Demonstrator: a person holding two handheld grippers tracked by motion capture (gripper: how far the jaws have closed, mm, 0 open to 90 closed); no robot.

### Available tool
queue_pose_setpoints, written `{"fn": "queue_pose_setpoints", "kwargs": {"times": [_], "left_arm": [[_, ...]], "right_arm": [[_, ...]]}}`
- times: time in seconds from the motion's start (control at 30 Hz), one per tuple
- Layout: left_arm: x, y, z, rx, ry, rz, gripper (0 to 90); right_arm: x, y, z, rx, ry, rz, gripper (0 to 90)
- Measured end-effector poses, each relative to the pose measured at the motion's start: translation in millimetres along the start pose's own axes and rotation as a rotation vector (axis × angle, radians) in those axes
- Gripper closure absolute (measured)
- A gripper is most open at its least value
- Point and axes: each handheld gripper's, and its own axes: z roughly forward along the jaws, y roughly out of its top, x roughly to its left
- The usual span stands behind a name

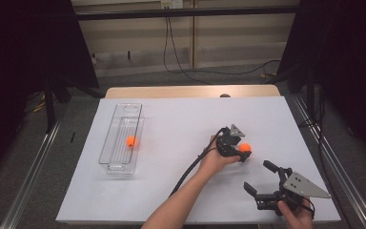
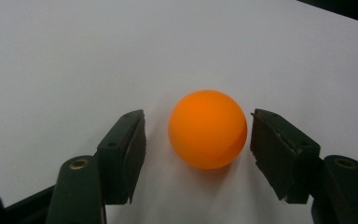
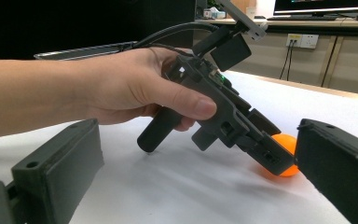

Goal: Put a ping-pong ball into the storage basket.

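Left gripper view: orange ball (image 2: 208, 129) between left gripper (image 2: 198, 140) jaws, untouched.

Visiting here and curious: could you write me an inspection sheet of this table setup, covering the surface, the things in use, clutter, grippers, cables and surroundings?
Surface: white table top, bare and clean.
Job's things: orange ball on the table between the left gripper's fingers, a thin gap showing each side; second orange ball inside the clear tray.
Clutter: nothing seen.
Grippers: left gripper angled down around the ball, not yet pressing; right gripper open, empty, near the front edge.
Cables: black cable trails from the left gripper; floor cable beyond the table.
Surroundings: dark curtains, wooden wall panels.
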Motion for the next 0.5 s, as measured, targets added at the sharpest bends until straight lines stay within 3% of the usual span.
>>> {"fn": "queue_pose_setpoints", "kwargs": {"times": [0.5], "left_arm": [[-2.1,2.5,7.7,0.03,-0.026,-0.005,44.1]], "right_arm": [[-0.7,0.1,-0.4,-0.002,-0.001,0.0,0.7]]}}
